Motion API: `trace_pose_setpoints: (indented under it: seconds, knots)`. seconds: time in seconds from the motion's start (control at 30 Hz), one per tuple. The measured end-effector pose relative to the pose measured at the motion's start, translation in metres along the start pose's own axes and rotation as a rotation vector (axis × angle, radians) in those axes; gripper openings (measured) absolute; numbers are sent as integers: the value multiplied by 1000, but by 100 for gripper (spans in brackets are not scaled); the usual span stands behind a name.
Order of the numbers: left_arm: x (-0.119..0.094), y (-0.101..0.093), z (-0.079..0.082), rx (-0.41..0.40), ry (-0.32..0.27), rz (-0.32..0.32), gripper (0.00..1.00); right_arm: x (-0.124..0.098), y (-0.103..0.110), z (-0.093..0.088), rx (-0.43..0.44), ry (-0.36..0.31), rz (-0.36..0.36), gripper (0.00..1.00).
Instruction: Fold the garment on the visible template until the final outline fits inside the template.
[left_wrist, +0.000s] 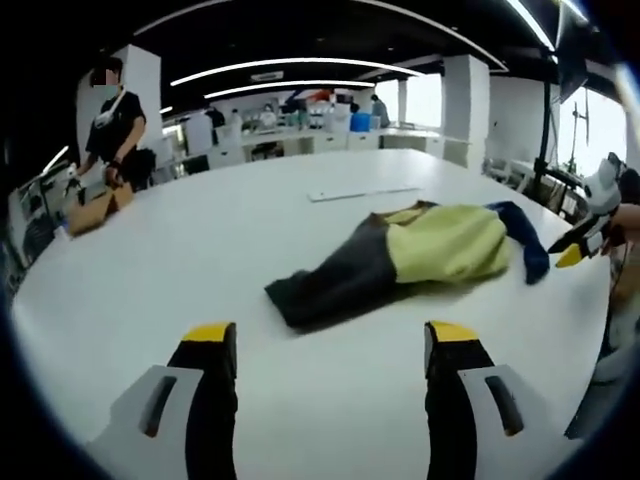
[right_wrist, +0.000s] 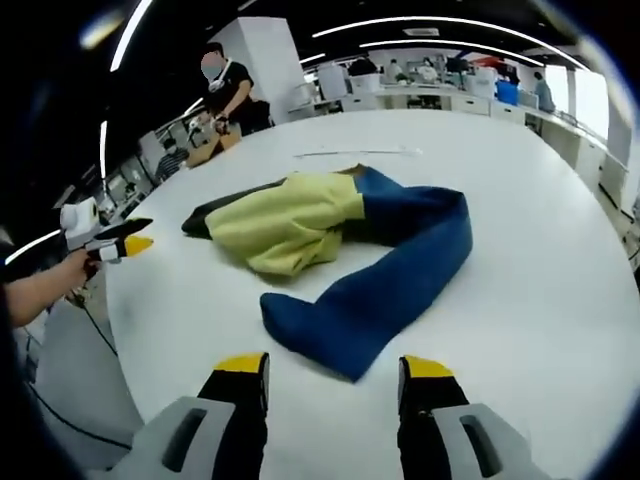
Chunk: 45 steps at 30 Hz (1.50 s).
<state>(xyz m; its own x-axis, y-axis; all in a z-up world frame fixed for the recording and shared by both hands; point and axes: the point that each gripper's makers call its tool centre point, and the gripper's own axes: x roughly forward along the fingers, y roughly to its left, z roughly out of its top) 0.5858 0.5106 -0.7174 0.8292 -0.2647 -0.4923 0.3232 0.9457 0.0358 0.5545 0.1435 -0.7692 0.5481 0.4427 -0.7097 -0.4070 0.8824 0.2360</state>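
A crumpled garment lies on the white table (left_wrist: 200, 260). Its parts are dark grey (left_wrist: 330, 280), pale yellow (left_wrist: 450, 245) and blue (left_wrist: 525, 240). My left gripper (left_wrist: 330, 340) is open with nothing between its jaws, a short way short of the grey end. In the right gripper view the blue sleeve (right_wrist: 390, 270) stretches toward my right gripper (right_wrist: 334, 368), which is open just short of the sleeve's end; the yellow part (right_wrist: 290, 225) lies behind it. Each gripper shows in the other view: right gripper (left_wrist: 585, 245), left gripper (right_wrist: 115, 240), held by a hand (right_wrist: 40, 285).
A thin pale strip (left_wrist: 360, 192) (right_wrist: 355, 152) lies flat on the table beyond the garment. A person (left_wrist: 115, 120) (right_wrist: 225, 85) stands at the far edge by a brown object (left_wrist: 95, 210). The table edge (right_wrist: 110, 330) runs close at my left. Desks line the back.
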Motion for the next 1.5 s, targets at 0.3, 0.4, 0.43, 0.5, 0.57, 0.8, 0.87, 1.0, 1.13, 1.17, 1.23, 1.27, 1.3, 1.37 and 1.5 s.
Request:
trace_pose_setpoints:
  seconds: [0.3, 0.4, 0.43, 0.5, 0.57, 0.8, 0.87, 1.0, 1.13, 1.17, 1.23, 1.27, 1.3, 1.37, 1.5]
  knots:
    - [-8, -20, 8, 5, -37, -66, 84, 4, -2, -10, 46, -11, -26, 33]
    - [-10, -25, 8, 13, -40, -92, 87, 6, -1, -10, 61, -25, -27, 28]
    - [-11, -27, 8, 11, -43, -98, 89, 6, -1, -10, 65, -30, -27, 28]
    - [-12, -31, 9, 15, -50, -116, 91, 7, -2, -10, 70, -35, -34, 25]
    - [-14, -33, 10, 18, -57, -125, 93, 7, -4, -10, 69, -45, -46, 22]
    - [-16, -41, 14, 37, -70, -163, 98, 7, -7, -11, 70, -46, -62, 7]
    - [-16, -42, 13, 44, -64, -166, 98, 7, -9, -12, 80, -46, -63, 1]
    - [-15, -39, 12, 44, -58, -151, 99, 4, -12, -13, 96, -53, -61, 0]
    - [-16, -38, 12, 40, -55, -150, 99, -1, -13, -12, 95, -59, -58, 0]
    - [-16, -38, 12, 42, -55, -151, 99, -3, -14, -11, 94, -61, -58, 0]
    - [-16, -37, 12, 47, -54, -151, 99, -7, -15, -8, 86, -64, -62, 0]
    - [-16, -37, 12, 50, -54, -152, 99, -10, -16, -7, 73, -62, -68, 0]
    - [-17, -38, 13, 49, -55, -153, 99, -13, -17, -6, 61, -60, -72, 0]
    - [-17, -38, 13, 50, -54, -155, 99, -19, -21, -4, 47, -59, -83, 0]
    - [-17, -38, 11, 56, -48, -150, 99, -31, -30, -1, 60, -69, -105, 0]
